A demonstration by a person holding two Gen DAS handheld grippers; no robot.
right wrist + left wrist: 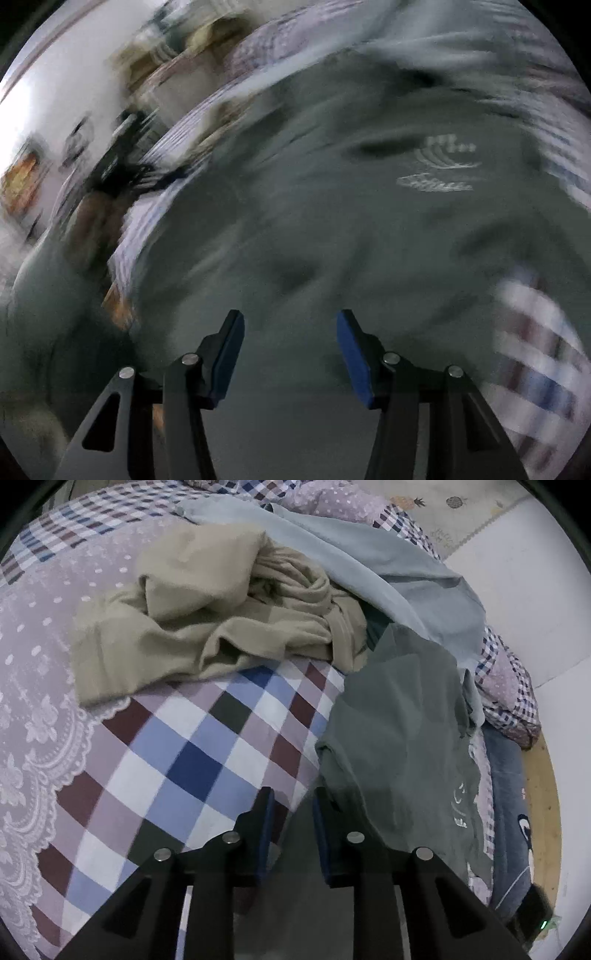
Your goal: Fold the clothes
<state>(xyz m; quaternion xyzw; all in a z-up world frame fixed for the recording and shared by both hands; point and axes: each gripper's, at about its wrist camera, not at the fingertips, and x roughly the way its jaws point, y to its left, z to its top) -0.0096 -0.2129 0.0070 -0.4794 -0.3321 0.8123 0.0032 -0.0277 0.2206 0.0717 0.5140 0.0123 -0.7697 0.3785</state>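
Nearest the left wrist camera, the left gripper (291,805) shows two blue-padded fingers with a narrow gap between them. A grey-green garment (399,738) drapes over the right finger and runs down past it, but its edge cannot be followed into the gap, so whether the fingers are clenched on it or merely beside it cannot be told.

Three garments lie on the bed (177,753), which wears a checked and dotted cover. One is the grey-green garment at the right, with faint pale lettering near its lower edge. One is a beige garment (207,624), crumpled in a heap in the middle, farther off. One is a pale blue garment (388,572), spread at the far right and partly tucked behind the other two. At the right edge, a strip of blue fabric (506,805) is cut off by the frame.

From the right wrist, the right gripper (290,321) has its two fingers spread wide and grasps nothing, poised over the grey-green garment (332,229), which fills most of the view. A white print (443,166) on it is smeared by heavy blur and unreadable. Everything at the left of that view is too blurred to name.
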